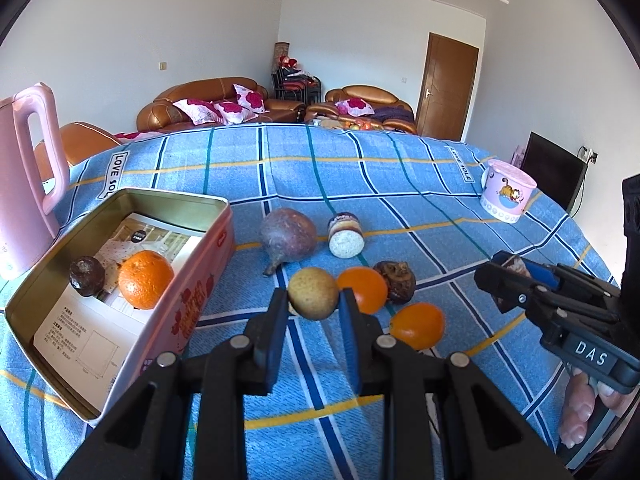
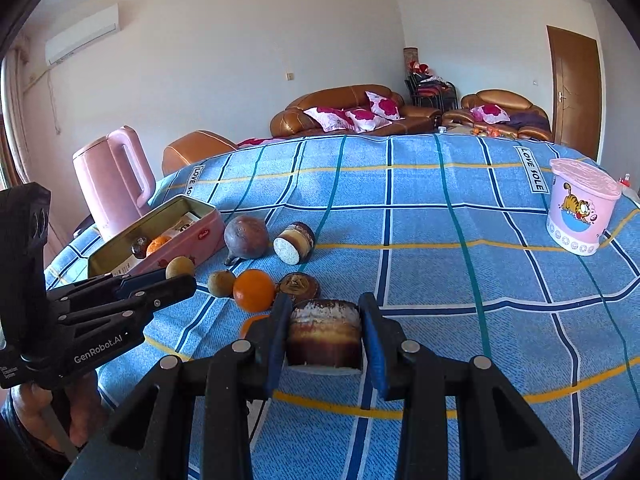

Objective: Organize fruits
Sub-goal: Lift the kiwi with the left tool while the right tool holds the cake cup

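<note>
- The left gripper [image 1: 313, 300] is closed on a small tan round fruit [image 1: 312, 293], pinched across its middle between the blue pads and held clear of the cloth, just near of the loose fruit.
- The right gripper [image 2: 325, 334] is clamped on a brown layered cylinder [image 2: 325, 332], a cake-like piece, gripped on its curved sides and lifted off the table.
- The open pink tin [image 1: 192, 280] sits at the near left and already holds an orange [image 1: 145, 279] and a dark round fruit [image 1: 86, 276].
- Still on the blue checked tablecloth [image 1: 400, 184]: a purple fruit [image 1: 287, 236], a second layered cylinder [image 1: 346, 235], two more oranges and a dark wrinkled fruit, clustered right of the tin.
- The tan fruit looks light, firm and smooth, so it could roll out of a shallow pinch; a hold across its widest part seems safest.
- The layered piece looks soft and crumbly; a gentle squeeze on its sides, kept level, probably suits it.
</note>
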A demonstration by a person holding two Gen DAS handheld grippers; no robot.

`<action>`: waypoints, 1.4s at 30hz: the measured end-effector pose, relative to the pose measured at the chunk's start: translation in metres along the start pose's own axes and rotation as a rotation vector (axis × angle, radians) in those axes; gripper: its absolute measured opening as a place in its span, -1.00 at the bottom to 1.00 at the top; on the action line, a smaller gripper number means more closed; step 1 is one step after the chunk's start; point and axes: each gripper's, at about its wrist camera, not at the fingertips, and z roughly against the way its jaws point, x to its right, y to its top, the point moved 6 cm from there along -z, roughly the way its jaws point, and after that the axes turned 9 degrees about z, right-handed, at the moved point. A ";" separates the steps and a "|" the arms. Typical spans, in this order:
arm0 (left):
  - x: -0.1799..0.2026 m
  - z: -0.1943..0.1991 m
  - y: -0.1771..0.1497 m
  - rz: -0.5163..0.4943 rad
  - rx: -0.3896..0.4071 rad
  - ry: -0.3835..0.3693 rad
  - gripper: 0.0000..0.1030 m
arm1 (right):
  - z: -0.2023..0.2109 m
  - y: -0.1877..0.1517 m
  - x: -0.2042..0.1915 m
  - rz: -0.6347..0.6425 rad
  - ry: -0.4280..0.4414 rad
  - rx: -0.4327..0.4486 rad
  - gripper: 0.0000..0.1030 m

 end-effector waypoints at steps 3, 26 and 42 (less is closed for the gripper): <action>0.001 0.004 0.001 -0.011 0.025 0.006 -0.47 | 0.004 0.001 -0.001 0.006 -0.006 0.022 -0.29; 0.007 0.021 0.003 -0.042 0.119 0.029 -0.47 | 0.023 0.006 -0.003 0.030 -0.032 0.115 -0.29; 0.008 0.034 0.005 -0.055 0.188 0.036 -0.47 | 0.039 0.008 -0.004 0.047 -0.051 0.189 -0.29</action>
